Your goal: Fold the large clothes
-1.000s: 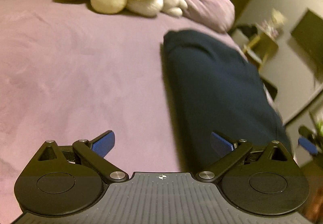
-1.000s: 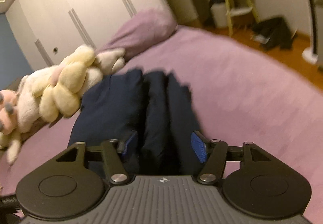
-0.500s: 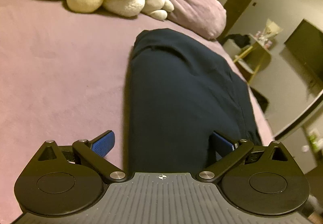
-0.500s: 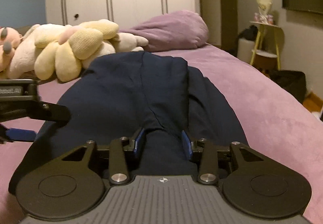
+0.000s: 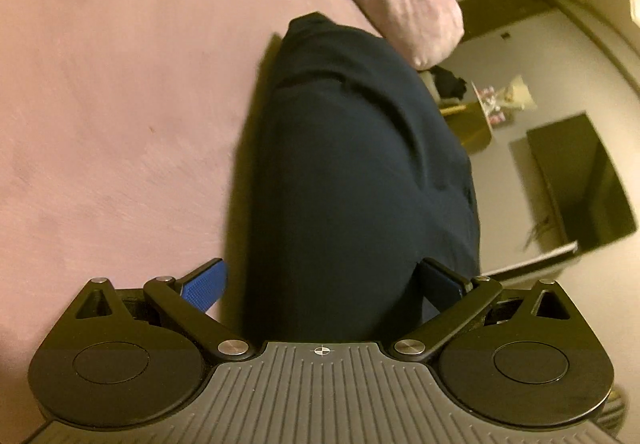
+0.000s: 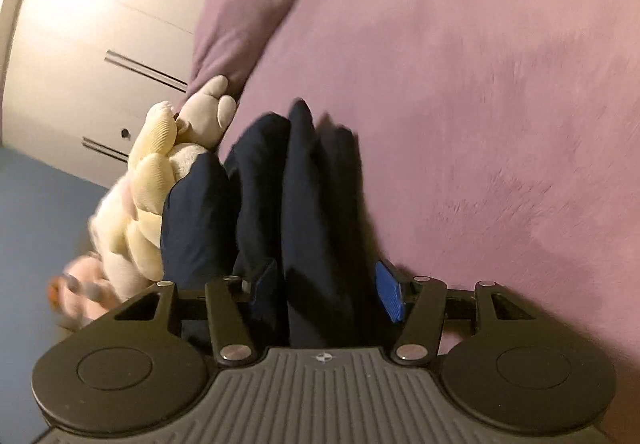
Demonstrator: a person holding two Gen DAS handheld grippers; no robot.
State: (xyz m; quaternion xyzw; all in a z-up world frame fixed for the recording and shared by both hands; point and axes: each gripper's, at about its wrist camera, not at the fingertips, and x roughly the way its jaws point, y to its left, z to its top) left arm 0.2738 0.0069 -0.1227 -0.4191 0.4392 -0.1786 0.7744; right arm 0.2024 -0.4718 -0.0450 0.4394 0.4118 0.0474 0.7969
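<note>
Navy soft cotton garment (image 5: 352,179), limp and light, lies bunched lengthwise on the mauve plush bed (image 5: 120,103), best pinched at its near edge, where the left gripper (image 5: 320,284) spreads wide and the right gripper (image 6: 326,284), jaws just reopened, loosely straddles a fold.

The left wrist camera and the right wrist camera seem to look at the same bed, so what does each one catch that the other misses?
Only the left wrist view shows the dark screen on the wall, the yellow side table and the left gripper, its jaws wide apart. Only the right wrist view shows the white wardrobe doors, the blue wall and the right gripper, jaws apart, having just been opening, with cloth between them. Both show the navy garment, purple bedspread, purple pillow and plush toys.
</note>
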